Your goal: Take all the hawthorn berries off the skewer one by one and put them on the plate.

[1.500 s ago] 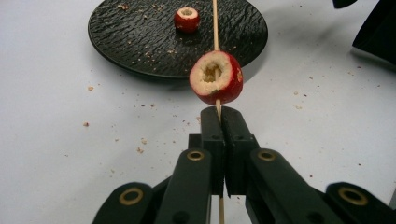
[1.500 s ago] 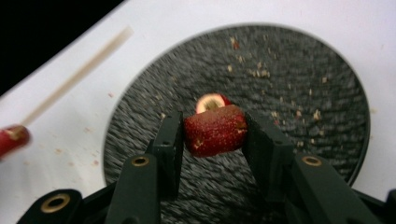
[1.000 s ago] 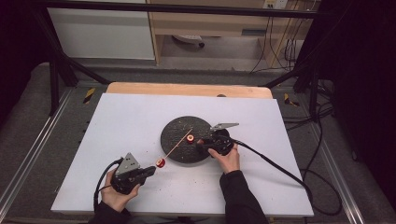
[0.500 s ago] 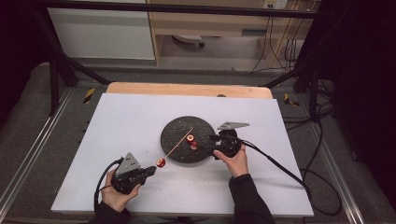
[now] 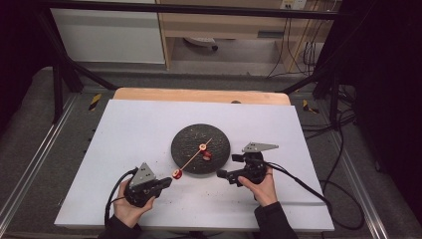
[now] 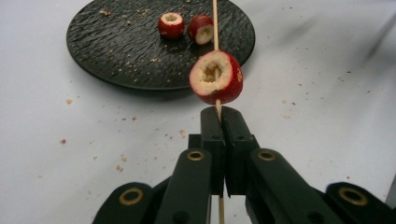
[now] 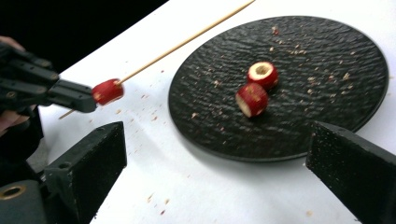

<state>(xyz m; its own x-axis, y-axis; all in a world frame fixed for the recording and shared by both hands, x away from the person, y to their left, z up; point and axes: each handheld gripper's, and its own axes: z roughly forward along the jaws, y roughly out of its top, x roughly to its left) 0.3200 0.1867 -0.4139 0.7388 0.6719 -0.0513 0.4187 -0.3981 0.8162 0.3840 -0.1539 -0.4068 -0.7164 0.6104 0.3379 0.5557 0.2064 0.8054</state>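
Skewer (image 6: 215, 28) with one cored red fruit (image 6: 215, 77) sits pinched in the closed left gripper (image 6: 219, 116), just beyond its tips. Right gripper (image 7: 215, 154), jaws just opened wide and empty, faces two fruits (image 7: 257, 88) on the black plate (image 7: 322, 42).

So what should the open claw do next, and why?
Probably reach back to the plate and close on one of the two loose fruit pieces. The right claw stands open and empty, while the left claw grips a skewer carrying just one piece, its long end bare.
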